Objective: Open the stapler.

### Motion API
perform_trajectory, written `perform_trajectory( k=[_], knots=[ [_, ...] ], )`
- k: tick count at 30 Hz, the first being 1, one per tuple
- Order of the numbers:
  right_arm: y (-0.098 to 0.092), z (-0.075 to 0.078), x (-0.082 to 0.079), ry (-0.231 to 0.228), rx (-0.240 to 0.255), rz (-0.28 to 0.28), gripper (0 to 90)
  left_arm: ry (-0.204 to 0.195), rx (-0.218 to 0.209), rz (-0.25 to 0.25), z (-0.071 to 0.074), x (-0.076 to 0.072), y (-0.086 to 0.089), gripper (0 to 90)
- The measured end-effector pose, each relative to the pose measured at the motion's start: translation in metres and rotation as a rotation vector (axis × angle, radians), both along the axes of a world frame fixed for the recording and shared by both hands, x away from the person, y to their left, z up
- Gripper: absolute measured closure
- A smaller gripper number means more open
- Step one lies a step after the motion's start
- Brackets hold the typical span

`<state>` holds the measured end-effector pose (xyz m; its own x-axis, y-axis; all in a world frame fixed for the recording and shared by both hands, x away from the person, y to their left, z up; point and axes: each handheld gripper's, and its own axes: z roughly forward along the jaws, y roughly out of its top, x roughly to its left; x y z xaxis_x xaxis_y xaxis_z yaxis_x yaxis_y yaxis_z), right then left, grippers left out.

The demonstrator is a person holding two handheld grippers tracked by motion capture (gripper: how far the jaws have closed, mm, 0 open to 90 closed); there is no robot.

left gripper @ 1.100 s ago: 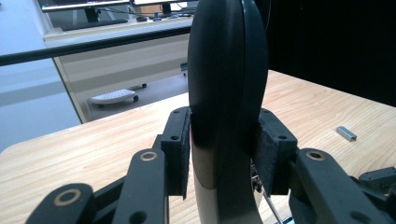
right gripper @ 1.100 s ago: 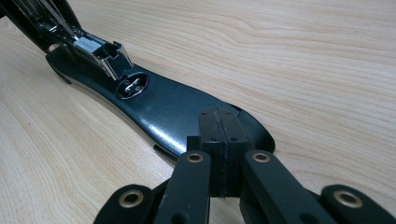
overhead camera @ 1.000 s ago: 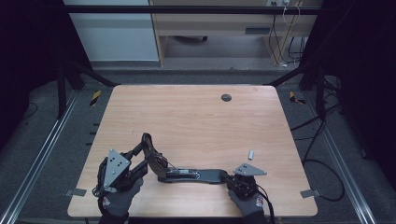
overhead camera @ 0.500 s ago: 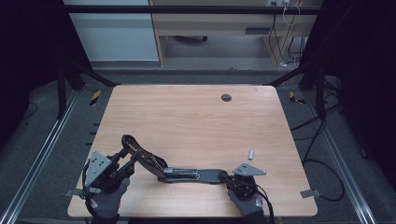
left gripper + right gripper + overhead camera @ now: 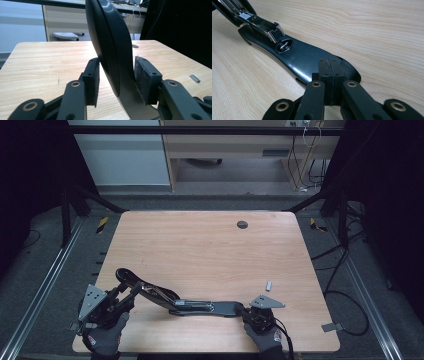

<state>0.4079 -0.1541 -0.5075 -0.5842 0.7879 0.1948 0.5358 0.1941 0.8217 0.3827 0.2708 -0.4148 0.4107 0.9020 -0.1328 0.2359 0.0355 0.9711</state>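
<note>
My left gripper has just been opening, jaws loose around the stapler's raised lid; my right gripper is closed, pressing on its base.

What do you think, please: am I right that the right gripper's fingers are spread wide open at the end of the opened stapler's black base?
Not quite. The fingers of the right gripper are not spread open: they are shut together, pad against pad, with nothing between them. They are indeed at the end of the opened stapler's black base. The right gripper view shows this.
</note>
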Motion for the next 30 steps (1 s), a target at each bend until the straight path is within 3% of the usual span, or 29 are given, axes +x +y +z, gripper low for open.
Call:
perform_trajectory(
  k=[15, 20, 30],
  knots=[
    [-0.0002, -0.0002, 0.0002, 0.004, 0.007, -0.002, 90.0, -0.021, 0.043, 0.003, -0.0003, 0.0002, 0.0010, 52.7],
    [-0.0005, 0.0001, 0.0006, 0.001, 0.002, 0.006, 90.0, -0.028, 0.052, 0.005, 0.0013, -0.0015, 0.0043, 45.9],
    [-0.0023, 0.0017, 0.0009, -0.002, -0.007, 0.018, 89.0, -0.020, 0.125, -0.029, 0.0010, -0.0044, -0.0001, 37.2]
  ],
)
